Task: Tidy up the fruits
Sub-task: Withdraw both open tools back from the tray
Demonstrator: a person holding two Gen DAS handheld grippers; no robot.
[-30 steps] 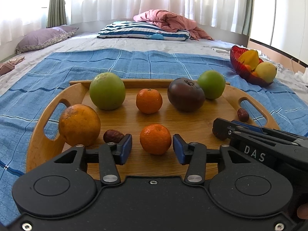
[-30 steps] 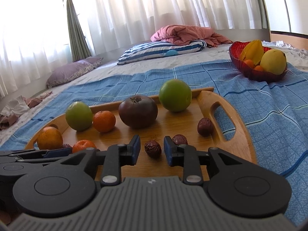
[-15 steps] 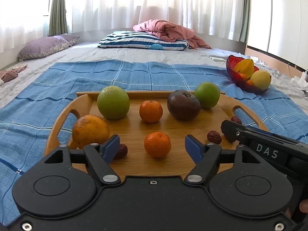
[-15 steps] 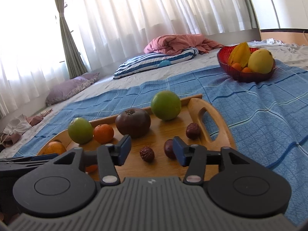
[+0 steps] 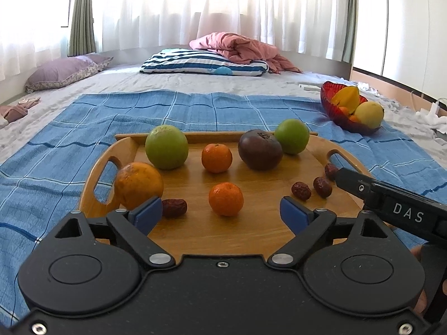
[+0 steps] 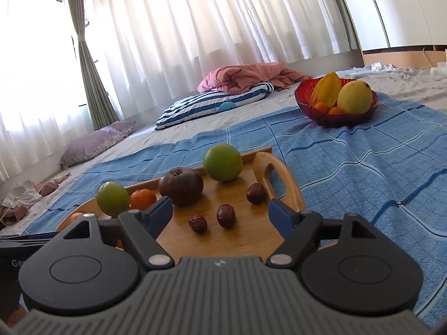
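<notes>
Both claws stand wide apart, nothing held. Left gripper (image 5: 220,214) hovers at near edge of wooden tray (image 5: 195,234), small mandarin (image 5: 225,198) straight ahead btwn its blue pads, not touching. Right gripper (image 6: 220,214) hovers over tray's right end, two dates (image 6: 225,216) ahead of its gap, a third date (image 6: 256,193) just beside the handle.

Fruit on tray, left-wrist view: big orange (image 5: 138,185) near left handle w/ a date (image 5: 174,208) touching or just beside it; green fruit (image 5: 166,147), 2nd mandarin (image 5: 216,158), dark purple fruit (image 5: 260,150), 2nd green fruit (image 5: 292,136) along far side. Red bowl (image 5: 329,106) sits well apart on blue cloth, right, already loaded w/ yellow fruit.

Judgement: sorting barely begun; no pick under way.

Risks:
- Round fruit on smooth wood: off-centre closing likely squirts mandarin away.
- Dates small, low; pads may scrape tray or pinch two at once.
- Grippers sit close; crossing paths could collide.
- Bowl near full; added fruit may roll out onto soft bedding.
</notes>
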